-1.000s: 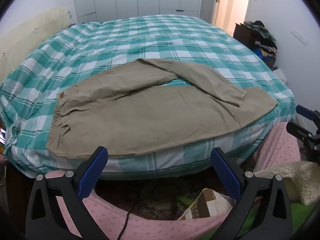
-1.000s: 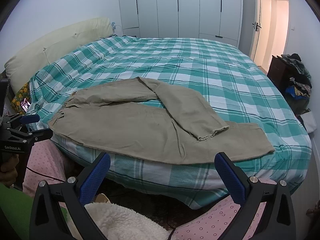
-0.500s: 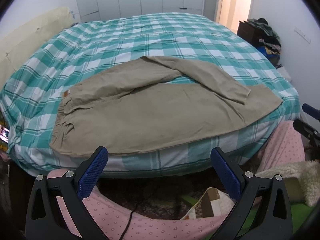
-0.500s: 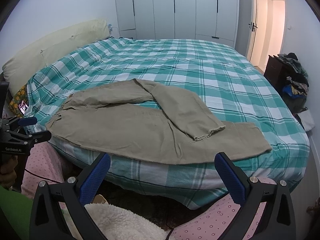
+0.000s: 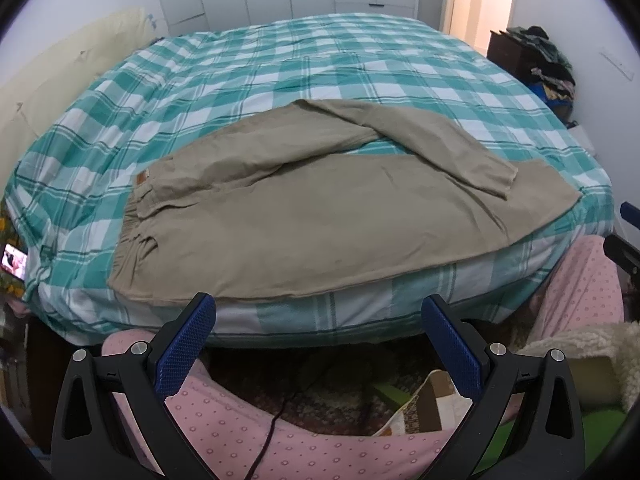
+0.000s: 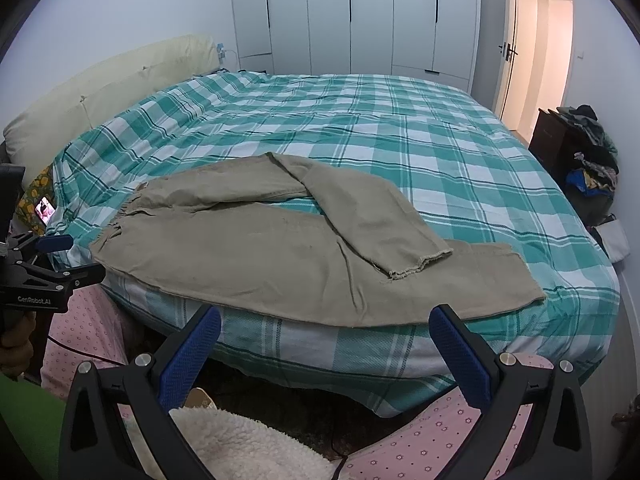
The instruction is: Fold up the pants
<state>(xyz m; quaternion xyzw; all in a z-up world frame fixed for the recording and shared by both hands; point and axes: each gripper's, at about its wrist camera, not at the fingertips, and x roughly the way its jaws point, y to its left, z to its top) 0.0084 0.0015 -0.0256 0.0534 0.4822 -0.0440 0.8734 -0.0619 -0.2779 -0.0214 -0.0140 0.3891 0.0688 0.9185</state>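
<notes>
My left hand-held gripper (image 5: 318, 344) hangs below the near edge of the bed (image 5: 280, 60), its blue pads spread wide with nothing between them. In the right wrist view it shows at the far left (image 6: 64, 258), just off the bed's corner. Beyond it, tucked at the bed's left edge, a phone (image 5: 14, 260) shows a lit screen, and a cream headboard (image 6: 100, 96) runs along that side.

The pants (image 5: 320, 216) lie on the green-and-white checked cover, along the near edge of the bed. Their gathered waistband (image 5: 134, 236) is at the left, with a small tan label (image 5: 140, 179) on it. The nearer leg lies flat and stretches out to the right, its hem close to the bed's right corner. The farther leg bends back on itself and crosses over the nearer one, so its frayed hem (image 6: 420, 264) rests on top of the nearer leg toward the right end.

My right hand-held gripper (image 6: 324, 350) also sits low in front of the bed edge, pads apart and holding nothing, roughly in line with the right half of the pants. Further right, a dark dresser (image 6: 556, 140) piled with clothes stands against the wall, beside an open doorway (image 6: 548, 48).
</notes>
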